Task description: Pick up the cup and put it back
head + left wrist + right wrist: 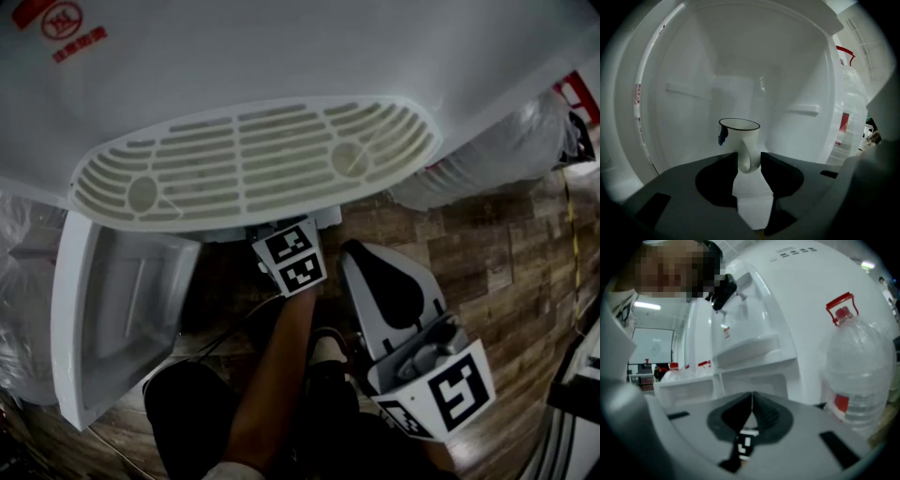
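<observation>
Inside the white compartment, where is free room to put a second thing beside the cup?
Free: the floor left of the cup, up to the left wall, and right of it, up to the right wall. Some room also behind it. Crowded: the front middle, where the left gripper has its open jaws on both sides of the cup's handle.

I'm working in what looks like an office or stockroom corner, with a white water dispenser [787, 301] on a wood-plank floor [497, 253]. A big red-capped water bottle [855, 371] stands beside it, and more bottles [675, 370] sit further back.
</observation>
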The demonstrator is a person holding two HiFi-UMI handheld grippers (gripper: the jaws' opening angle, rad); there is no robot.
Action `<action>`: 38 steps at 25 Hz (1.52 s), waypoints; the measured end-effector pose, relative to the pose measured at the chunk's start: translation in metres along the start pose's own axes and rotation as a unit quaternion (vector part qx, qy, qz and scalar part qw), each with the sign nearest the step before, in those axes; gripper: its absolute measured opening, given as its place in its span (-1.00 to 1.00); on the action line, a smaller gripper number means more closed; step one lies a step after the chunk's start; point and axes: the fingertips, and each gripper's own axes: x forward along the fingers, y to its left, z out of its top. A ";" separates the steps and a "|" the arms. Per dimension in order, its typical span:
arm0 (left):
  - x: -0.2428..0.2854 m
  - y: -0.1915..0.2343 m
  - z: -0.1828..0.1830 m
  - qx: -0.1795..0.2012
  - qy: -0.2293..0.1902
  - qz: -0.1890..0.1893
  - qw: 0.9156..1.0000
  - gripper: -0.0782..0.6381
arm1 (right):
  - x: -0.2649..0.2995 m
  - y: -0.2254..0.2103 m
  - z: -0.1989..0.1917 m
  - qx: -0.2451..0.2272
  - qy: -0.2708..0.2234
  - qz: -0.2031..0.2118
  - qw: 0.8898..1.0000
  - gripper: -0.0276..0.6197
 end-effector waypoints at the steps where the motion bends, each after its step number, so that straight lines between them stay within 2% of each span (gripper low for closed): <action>1: 0.000 0.001 0.000 0.001 -0.001 0.004 1.000 -0.35 | 0.000 -0.001 0.000 0.001 0.000 0.000 1.000 -0.84; 5: -0.001 0.003 0.001 0.008 -0.006 0.013 1.000 -0.39 | -0.001 -0.004 -0.001 0.005 0.001 -0.002 1.000 -0.84; 7: -0.004 0.005 0.001 0.013 -0.009 0.018 1.000 -0.54 | 0.000 -0.004 -0.001 0.005 0.000 -0.001 1.000 -0.84; 8: -0.005 0.007 0.001 0.016 -0.009 0.020 1.000 -0.55 | 0.000 -0.003 -0.001 0.005 0.000 0.000 1.000 -0.84; 17: -0.013 0.035 0.003 0.017 -0.015 0.032 0.999 -0.56 | 0.001 0.005 0.001 0.008 -0.004 0.011 1.000 -0.84; 27: -0.012 0.030 0.007 0.038 -0.019 -0.003 0.999 -0.59 | 0.000 0.007 0.001 0.011 -0.004 0.011 1.000 -0.84; 31: -0.016 0.029 0.010 0.026 -0.021 -0.023 0.999 -0.60 | 0.002 0.010 0.002 0.011 -0.006 0.014 1.000 -0.84; 38: -0.033 0.027 0.010 0.013 -0.019 -0.036 0.999 -0.61 | 0.003 0.015 0.006 0.009 -0.010 0.014 1.000 -0.84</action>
